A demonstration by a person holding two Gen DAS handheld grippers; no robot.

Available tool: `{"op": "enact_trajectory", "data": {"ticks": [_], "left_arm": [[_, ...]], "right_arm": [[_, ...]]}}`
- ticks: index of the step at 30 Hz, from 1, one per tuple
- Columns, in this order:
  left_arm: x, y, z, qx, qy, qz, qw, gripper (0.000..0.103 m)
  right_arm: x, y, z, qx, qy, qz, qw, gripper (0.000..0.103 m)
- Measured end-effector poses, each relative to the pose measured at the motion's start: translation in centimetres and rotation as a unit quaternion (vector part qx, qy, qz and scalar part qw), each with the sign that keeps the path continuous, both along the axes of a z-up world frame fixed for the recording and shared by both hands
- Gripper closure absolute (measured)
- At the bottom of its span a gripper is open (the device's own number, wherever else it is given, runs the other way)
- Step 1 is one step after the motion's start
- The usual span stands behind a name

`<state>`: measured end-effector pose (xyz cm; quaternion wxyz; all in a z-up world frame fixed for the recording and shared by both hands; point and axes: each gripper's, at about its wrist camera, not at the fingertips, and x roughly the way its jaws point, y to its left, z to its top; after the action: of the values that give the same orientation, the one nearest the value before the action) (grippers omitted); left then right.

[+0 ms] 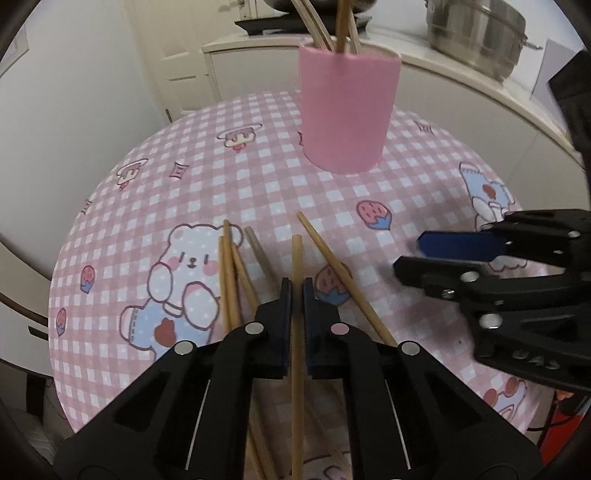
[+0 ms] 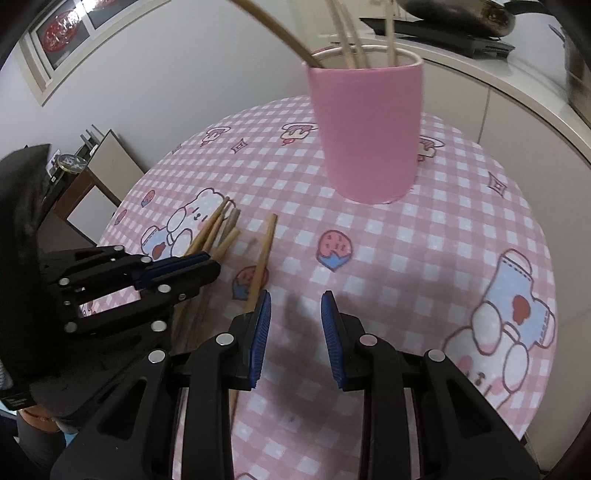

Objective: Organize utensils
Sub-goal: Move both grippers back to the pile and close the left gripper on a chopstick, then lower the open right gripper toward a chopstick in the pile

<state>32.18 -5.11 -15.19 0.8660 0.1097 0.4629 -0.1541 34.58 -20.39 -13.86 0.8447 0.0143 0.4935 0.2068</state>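
A pink cup (image 1: 349, 110) stands at the far side of the round table and holds several wooden chopsticks (image 1: 341, 26). It also shows in the right wrist view (image 2: 367, 129). My left gripper (image 1: 296, 286) is shut on one chopstick (image 1: 296, 332) that runs straight between its pads. Several loose chopsticks (image 1: 231, 273) lie on the cloth to its left, and one chopstick (image 1: 343, 277) lies to its right. My right gripper (image 2: 295, 301) is open and empty, low over the cloth. The left gripper (image 2: 207, 264) shows in the right wrist view beside the loose chopsticks (image 2: 218, 229).
The table wears a pink checked cloth (image 1: 280, 184) with bear and strawberry prints. A white counter (image 1: 461, 74) with a steel pot (image 1: 476, 29) runs behind the table. A white door (image 1: 173, 55) is at the back left. The right gripper (image 1: 424, 254) sits at the right of the left wrist view.
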Motion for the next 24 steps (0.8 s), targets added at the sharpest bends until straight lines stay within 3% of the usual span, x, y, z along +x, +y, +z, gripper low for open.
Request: {"op": "enact_trajectory", "data": {"ticks": [7, 14, 16, 18, 24], "left_arm": [[-0.5, 2.1, 2.4, -0.023, -0.018, 0.011, 0.9995, 0.097], [-0.4, 3.1, 3.3, -0.035, -0.021, 0.021, 0.9990, 0.097], [-0.5, 3.4, 3.4, -0.039, -0.021, 0.023, 0.9988, 0.097], [-0.6, 3.5, 3.6, -0.041, -0.021, 0.024, 0.9986, 0.097], [-1.3, 4.0, 5.3, -0.059, -0.030, 0.026, 0.9975, 0.097]], "right_arm": [[1.3, 2.4, -0.1, -0.009, 0.007, 0.015, 1.000, 0.077], [2.4, 4.7, -1.1, -0.055, 0.020, 0.023, 0.998, 0.077], [2.5, 5.0, -1.4, -0.069, 0.014, 0.024, 0.997, 0.082], [2.5, 5.2, -1.5, -0.087, 0.005, 0.024, 0.996, 0.096], [2.1, 3.9, -0.5, -0.050, -0.001, 0.016, 0.999, 0.098]]}}
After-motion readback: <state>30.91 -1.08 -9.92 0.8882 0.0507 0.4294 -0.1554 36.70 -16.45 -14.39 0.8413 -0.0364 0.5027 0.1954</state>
